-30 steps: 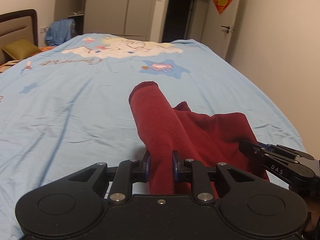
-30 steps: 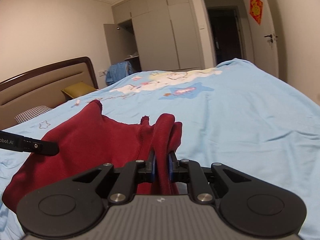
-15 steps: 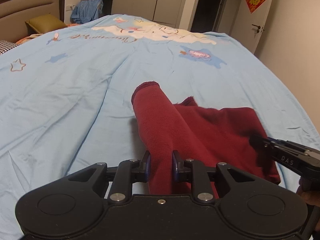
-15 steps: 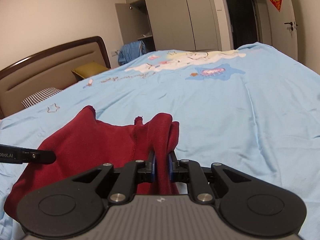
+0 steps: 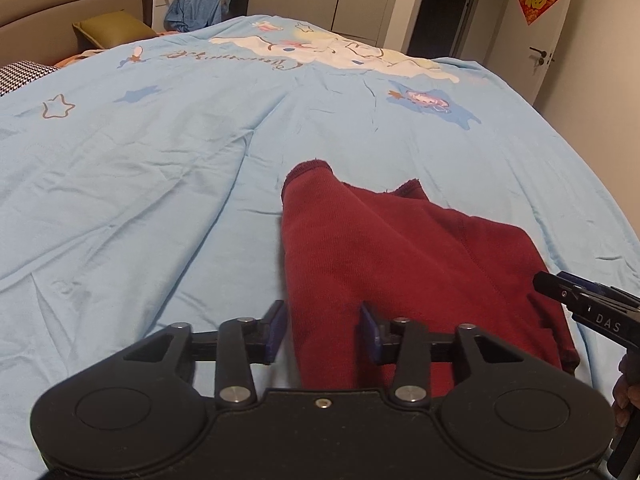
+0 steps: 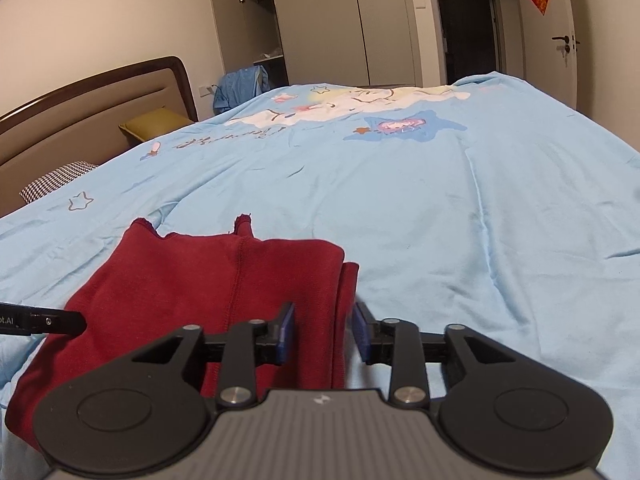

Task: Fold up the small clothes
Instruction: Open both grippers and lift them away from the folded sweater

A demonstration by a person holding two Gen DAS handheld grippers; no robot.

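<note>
Left wrist view, red garment [image 5: 400, 264] laid flat on blue bedspread [image 5: 160, 168], left gripper [image 5: 322, 330] spread apart, nothing gripped, right gripper [image 6: 324, 334] likewise parted around the garment's edge.

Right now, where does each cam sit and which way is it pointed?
Left wrist: on the left gripper, looking up the blue bed toward the wardrobe; own open fingers straddle the red garment; right gripper tip at right edge.
Right wrist: on the right gripper, facing the same way; open fingers straddle the garment's right fold; left gripper tip at left edge.
Shared: garment, bed, headboard, door.
</note>
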